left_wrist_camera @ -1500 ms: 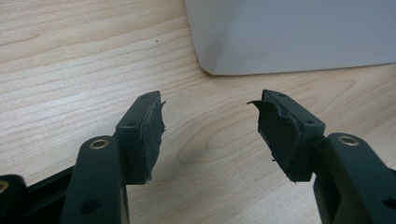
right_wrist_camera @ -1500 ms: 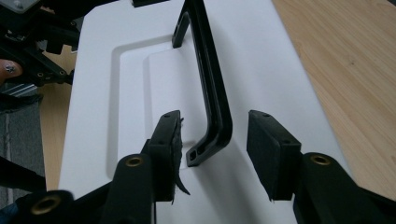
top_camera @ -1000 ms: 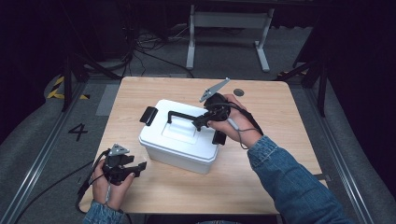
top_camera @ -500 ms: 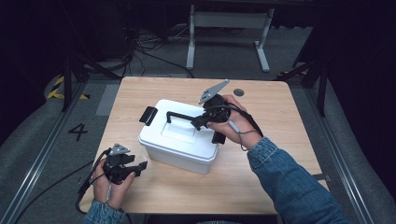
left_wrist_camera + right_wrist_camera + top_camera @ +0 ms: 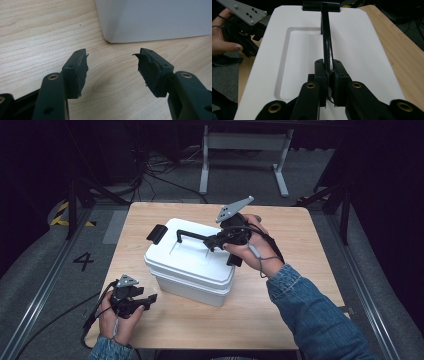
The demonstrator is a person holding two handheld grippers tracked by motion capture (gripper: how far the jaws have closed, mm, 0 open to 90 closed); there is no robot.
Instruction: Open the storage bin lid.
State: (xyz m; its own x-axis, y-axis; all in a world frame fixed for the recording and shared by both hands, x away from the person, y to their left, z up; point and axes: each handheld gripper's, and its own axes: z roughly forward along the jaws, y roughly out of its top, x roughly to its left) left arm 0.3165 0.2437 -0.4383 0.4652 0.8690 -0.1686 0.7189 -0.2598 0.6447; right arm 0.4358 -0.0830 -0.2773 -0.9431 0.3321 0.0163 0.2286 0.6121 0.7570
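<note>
White lidded box (image 5: 192, 262) on the wooden bench (image 5: 300, 285), roughly at its middle, one long side turned toward the near left. Black carry handle (image 5: 192, 235) raised off the recessed lid (image 5: 352, 42), standing upright above it. Black latch (image 5: 156, 234) at the box's far left end.

Right tongs (image 5: 214, 241) reaching in from the right over the lid, jaws pinched tight on the handle bar (image 5: 327, 50) near its right end. Right hand (image 5: 247, 247) wrapped around the tool body, wrist cocked upward, denim sleeve (image 5: 312, 315) running diagonally back toward the near right corner. Grey three-cornered plate (image 5: 234, 209) tilted up behind the knuckles.

Left tongs (image 5: 148, 298) low at the near left of the bench, just beside the box's near corner (image 5: 110, 40), pointing right toward it. Jaws spread wide over bare wood, gripping nothing. Left hand (image 5: 117, 312) cupping the tool from below, cable (image 5: 60, 315) trailing off the bench edge to the left.
</note>
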